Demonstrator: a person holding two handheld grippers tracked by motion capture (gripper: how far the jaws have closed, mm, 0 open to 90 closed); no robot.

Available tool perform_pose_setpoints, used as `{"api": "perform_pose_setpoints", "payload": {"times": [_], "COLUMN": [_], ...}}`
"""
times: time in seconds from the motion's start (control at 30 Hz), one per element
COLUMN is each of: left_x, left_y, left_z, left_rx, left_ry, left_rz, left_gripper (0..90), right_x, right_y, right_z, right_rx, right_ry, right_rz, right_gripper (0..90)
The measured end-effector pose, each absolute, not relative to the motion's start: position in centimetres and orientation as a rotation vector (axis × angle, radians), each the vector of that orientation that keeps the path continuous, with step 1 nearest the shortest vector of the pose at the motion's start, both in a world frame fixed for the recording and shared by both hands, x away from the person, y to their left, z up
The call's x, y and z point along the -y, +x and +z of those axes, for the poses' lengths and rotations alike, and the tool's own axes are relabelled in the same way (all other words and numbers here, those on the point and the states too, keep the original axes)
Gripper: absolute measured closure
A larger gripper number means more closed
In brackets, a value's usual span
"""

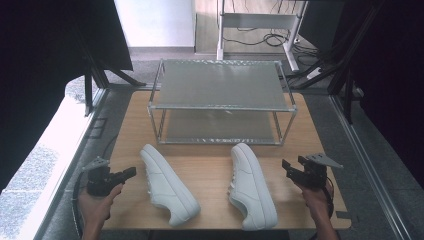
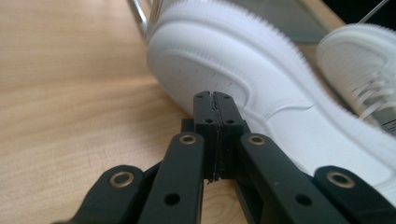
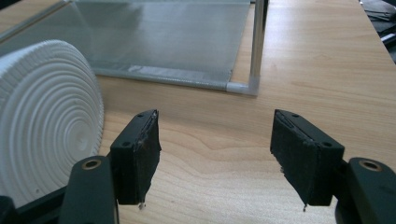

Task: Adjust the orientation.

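Just beyond the left gripper (image 2: 215, 100) (jaws together), the left shoe (image 2: 261, 79).

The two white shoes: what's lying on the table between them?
Nothing: between the left shoe and the right shoe, the high view shows bare wooden table.

Btw. the two white shoes, left shoe (image 1: 167, 184) and right shoe (image 1: 251, 185), a bare strip of table (image 1: 212, 172) is staying open for you. The metal rack (image 1: 220, 102) is blocking behind them. Outside each shoe, free wood is lying beside your grippers.
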State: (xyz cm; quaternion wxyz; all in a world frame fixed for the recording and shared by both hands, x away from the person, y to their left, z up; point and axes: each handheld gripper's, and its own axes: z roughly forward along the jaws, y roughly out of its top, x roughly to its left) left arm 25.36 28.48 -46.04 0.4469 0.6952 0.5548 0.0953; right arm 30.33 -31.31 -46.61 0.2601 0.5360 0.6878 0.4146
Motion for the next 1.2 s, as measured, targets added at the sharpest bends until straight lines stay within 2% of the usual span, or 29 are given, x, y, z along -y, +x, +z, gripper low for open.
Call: {"api": "perform_pose_setpoints", "payload": {"times": [0.5, 1.2], "left_x": [-26.3, -25.5], "left_y": [26.3, 27.3], "left_z": [-47.1, -46.3], "left_rx": [-1.363, -1.346], "left_ry": [1.776, 1.733], "left_rz": [0.187, 0.16], "left_gripper": [89.8, 88.9], "right_x": [31.4, 31.1], "right_y": [30.5, 30.6], "right_z": [-47.0, -47.5], "right_rx": [-1.871, -1.891], "right_ry": [1.458, 1.457], "right_rz": [1.084, 1.063], "right_gripper": [33.2, 33.3]}}
